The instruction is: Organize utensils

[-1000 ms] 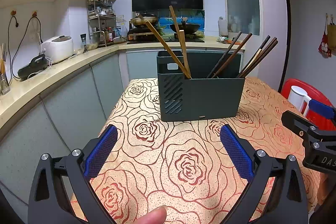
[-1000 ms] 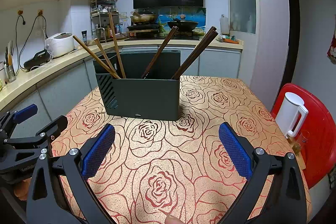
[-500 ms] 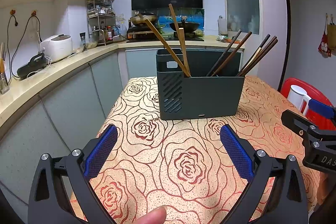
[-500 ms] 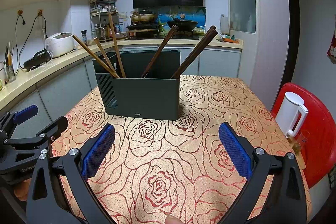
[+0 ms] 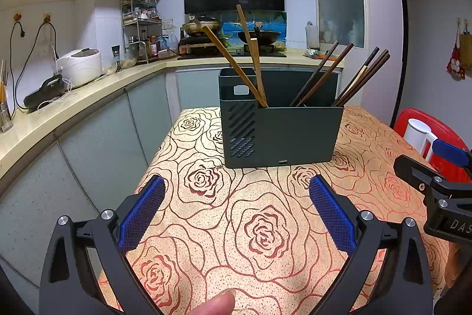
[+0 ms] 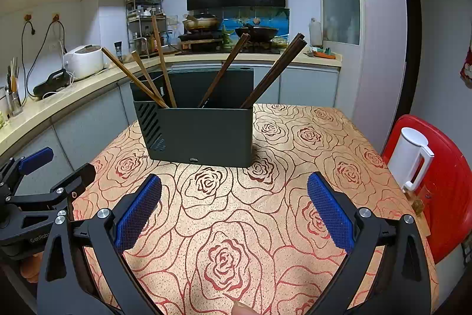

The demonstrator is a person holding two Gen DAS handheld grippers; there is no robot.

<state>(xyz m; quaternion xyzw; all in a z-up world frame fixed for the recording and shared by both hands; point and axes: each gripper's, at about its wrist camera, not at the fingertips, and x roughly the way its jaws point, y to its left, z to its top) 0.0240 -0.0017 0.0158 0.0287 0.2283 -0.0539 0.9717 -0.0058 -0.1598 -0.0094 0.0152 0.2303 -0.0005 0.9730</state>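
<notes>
- Table (image 5: 265, 226), rose-patterned cloth, is lying under both my grippers.
- Holder (image 5: 283, 135), dark green, is standing upright mid-table, well ahead of me.
- Chopsticks (image 5: 236, 61), light ones, are leaning in its left compartment; dark chopsticks (image 5: 362, 78) are leaning to the right.
- My left gripper (image 5: 236, 217) is hovering with jaws spread, gripping nothing.
- My right gripper (image 6: 234, 214) is hovering likewise, jaws spread, empty.

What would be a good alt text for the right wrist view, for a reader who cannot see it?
A dark utensil holder with wooden chopsticks leaning out stands on a table with a rose-patterned cloth in a kitchen. The open right gripper is in front of it, holding nothing. The left gripper shows at the left edge, and a white kettle stands at the right.
</notes>
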